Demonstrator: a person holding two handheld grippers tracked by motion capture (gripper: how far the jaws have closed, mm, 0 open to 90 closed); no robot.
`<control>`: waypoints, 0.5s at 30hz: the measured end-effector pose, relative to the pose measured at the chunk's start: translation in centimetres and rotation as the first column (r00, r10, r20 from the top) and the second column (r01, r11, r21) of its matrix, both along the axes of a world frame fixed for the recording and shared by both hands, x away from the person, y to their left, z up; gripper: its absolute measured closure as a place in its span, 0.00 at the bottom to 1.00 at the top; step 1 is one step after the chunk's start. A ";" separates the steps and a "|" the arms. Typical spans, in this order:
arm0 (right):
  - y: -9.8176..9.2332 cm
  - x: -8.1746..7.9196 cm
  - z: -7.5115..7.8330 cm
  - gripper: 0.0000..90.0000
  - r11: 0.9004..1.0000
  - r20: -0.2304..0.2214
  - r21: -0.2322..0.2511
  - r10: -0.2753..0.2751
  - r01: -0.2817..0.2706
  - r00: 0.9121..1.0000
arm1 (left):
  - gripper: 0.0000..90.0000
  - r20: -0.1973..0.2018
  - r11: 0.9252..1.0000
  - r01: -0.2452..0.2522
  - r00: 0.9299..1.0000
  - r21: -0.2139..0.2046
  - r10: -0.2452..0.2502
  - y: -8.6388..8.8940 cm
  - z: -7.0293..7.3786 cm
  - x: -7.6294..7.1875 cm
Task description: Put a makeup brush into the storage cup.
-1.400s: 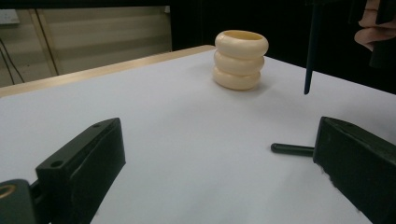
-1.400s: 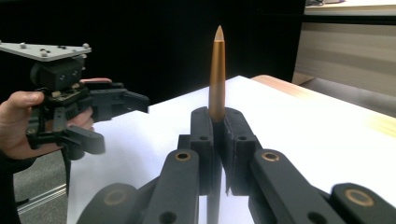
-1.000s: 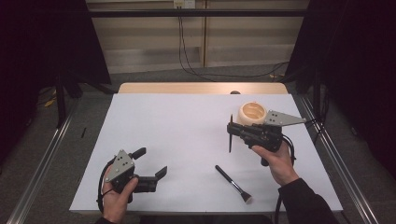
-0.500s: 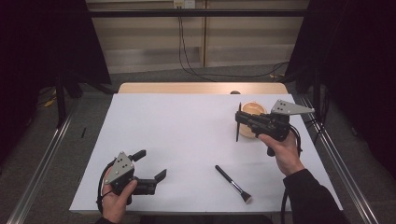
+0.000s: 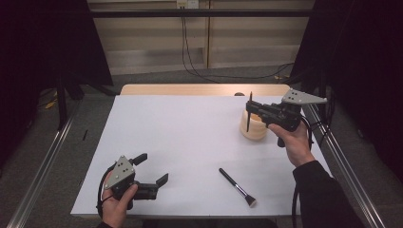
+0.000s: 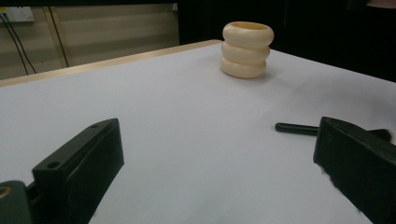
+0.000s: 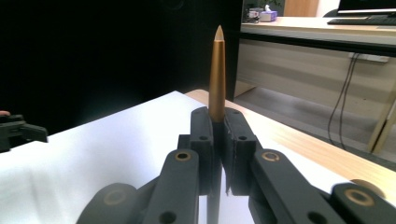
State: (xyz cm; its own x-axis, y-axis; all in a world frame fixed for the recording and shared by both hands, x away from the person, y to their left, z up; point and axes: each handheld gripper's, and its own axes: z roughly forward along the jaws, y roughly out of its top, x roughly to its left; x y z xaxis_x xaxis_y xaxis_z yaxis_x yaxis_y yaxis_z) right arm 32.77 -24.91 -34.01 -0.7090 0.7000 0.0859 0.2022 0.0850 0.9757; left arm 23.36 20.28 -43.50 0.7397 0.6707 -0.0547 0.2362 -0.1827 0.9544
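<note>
The slim brush [image 5: 249,111] stands upright in your right gripper [image 5: 252,110], jaws clamped on its handle, over the cream ribbed holder [image 5: 253,129] at the far right. Your left gripper [image 5: 151,167] rests near left, jaws wide, empty. A makeup brush [image 5: 237,187] lies near.

Lab or office test room: white-covered wooden bench [image 5: 190,137] boxed by aluminium frame rails [image 5: 43,161], black curtains [image 5: 43,42], wall socket cables [image 5: 187,42], desk with keyboard [image 7: 369,21] behind.
</note>
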 end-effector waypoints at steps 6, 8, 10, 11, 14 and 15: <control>-0.7 0.8 0.5 0.93 0.999 0.005 -0.002 -0.032 0.032 0.999 | 0.02 -0.002 1.000 0.001 1.000 0.000 -0.001 0.1 0.0 0.1; -1.0 1.3 0.8 0.93 0.999 0.006 -0.002 -0.043 0.043 0.999 | 0.02 -0.013 1.000 0.001 1.000 -0.004 -0.001 0.1 -0.1 0.1; -1.4 1.7 1.1 0.93 0.998 0.011 -0.003 -0.059 0.060 0.998 | 0.02 -0.019 1.000 -0.001 1.000 -0.005 0.001 0.2 -0.1 0.2; -1.6 2.0 1.3 0.93 0.998 0.013 -0.009 -0.063 0.063 0.998 | 0.02 -0.020 1.000 -0.004 1.000 -0.008 0.004 0.2 -0.1 0.2; -2.1 2.6 1.9 0.93 0.996 0.014 -0.018 -0.082 0.082 0.997 | 0.02 -0.017 1.000 -0.004 1.000 -0.006 0.004 0.2 -0.1 0.2; -2.4 2.9 2.0 0.93 0.996 0.017 -0.019 -0.092 0.092 0.996 | 0.02 -0.019 1.000 -0.002 1.000 -0.006 0.002 0.2 -0.1 0.2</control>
